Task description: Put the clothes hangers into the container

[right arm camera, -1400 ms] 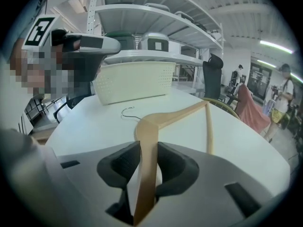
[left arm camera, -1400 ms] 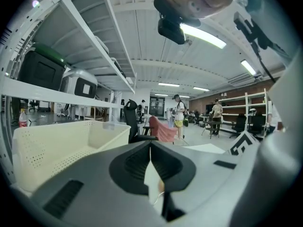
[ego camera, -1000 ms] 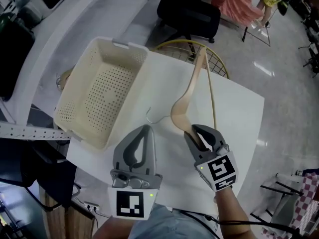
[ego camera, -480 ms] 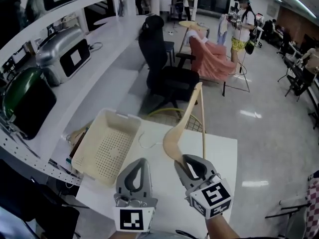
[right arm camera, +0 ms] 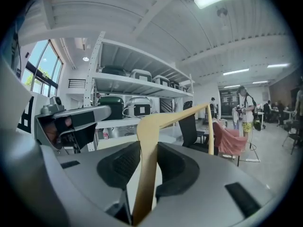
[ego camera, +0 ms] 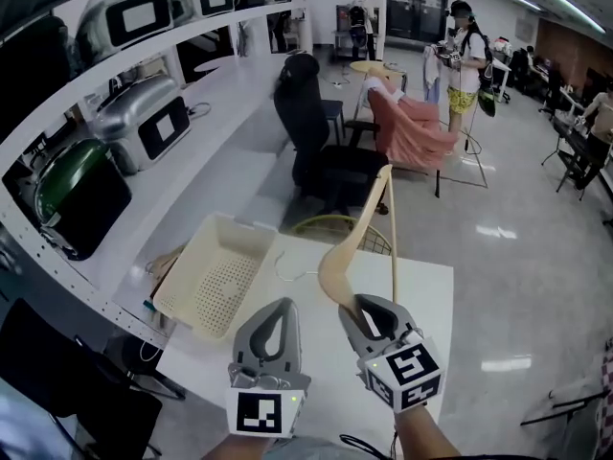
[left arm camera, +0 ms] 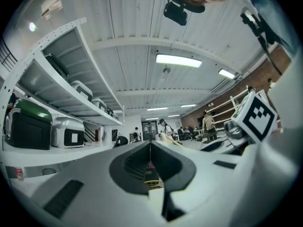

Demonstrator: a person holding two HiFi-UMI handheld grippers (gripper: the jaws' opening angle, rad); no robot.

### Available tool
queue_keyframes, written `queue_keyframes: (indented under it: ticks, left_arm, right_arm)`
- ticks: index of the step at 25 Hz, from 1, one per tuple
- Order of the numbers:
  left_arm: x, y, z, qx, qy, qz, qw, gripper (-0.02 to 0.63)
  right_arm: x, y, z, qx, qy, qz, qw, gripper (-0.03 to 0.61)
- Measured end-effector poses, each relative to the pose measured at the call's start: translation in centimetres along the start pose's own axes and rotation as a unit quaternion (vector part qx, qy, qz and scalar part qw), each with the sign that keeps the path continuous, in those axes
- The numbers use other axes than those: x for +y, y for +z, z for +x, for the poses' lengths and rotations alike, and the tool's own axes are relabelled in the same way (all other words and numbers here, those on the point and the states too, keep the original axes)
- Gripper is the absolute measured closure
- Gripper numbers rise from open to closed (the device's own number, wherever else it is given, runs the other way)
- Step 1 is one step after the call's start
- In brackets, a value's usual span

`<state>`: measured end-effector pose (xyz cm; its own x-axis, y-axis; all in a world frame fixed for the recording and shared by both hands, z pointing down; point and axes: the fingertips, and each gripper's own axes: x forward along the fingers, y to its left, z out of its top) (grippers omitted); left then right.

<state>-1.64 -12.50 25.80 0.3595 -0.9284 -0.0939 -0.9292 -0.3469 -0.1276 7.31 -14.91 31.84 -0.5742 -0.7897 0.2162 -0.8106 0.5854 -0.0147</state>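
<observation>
My right gripper (ego camera: 359, 305) is shut on one end of a pale wooden clothes hanger (ego camera: 356, 240). The hanger rises up and away above the white table (ego camera: 426, 300), its thin wire hook (ego camera: 287, 266) pointing left toward the basket. In the right gripper view the hanger (right arm camera: 150, 141) runs straight up between the pads. A cream perforated basket (ego camera: 215, 278) sits at the table's left edge with nothing in it. My left gripper (ego camera: 278, 305) hovers beside the right one, shut with nothing in it; its jaws (left arm camera: 150, 148) meet in a line.
A yellow wire round stand (ego camera: 330, 226) and a black office chair (ego camera: 321, 147) stand just beyond the table. White shelves with appliances (ego camera: 144, 113) run along the left. A pink cloth (ego camera: 412, 130) drapes a chair farther off, and people stand at the back.
The head view has swung upward from the table to the room. The hanger, held throughout by the right gripper, now stands higher and more upright. The left gripper has kept its place.
</observation>
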Motion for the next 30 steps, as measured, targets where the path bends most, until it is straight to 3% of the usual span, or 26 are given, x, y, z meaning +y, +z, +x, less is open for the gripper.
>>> queue_keyframes:
  ticks: [7, 17, 23, 30]
  left_arm:
    - [-1.7, 1.1, -3.0, 0.009, 0.004, 0.034, 0.9994, 0.601]
    - [0.1, 1.6, -5.4, 0.008, 0.017, 0.046, 0.9988, 0.601]
    - [5.2, 0.4, -6.1, -0.001, 0.015, 0.031, 0.9994, 0.601]
    - [14.8, -1.3, -5.6, -0.014, -0.016, 0.021, 0.9996, 0.600]
  right_arm:
    - [1.7, -1.4, -2.1, 0.002, 0.015, 0.013, 1.000, 0.459]
    - [3.7, -2.1, -1.8, 0.004, 0.019, 0.016, 1.000, 0.459]
    - [6.4, -1.9, 1.8, 0.015, 0.005, 0.009, 1.000, 0.459]
    - [10.3, -0.4, 8.1, 0.014, -0.051, 0.017, 0.998, 0.459]
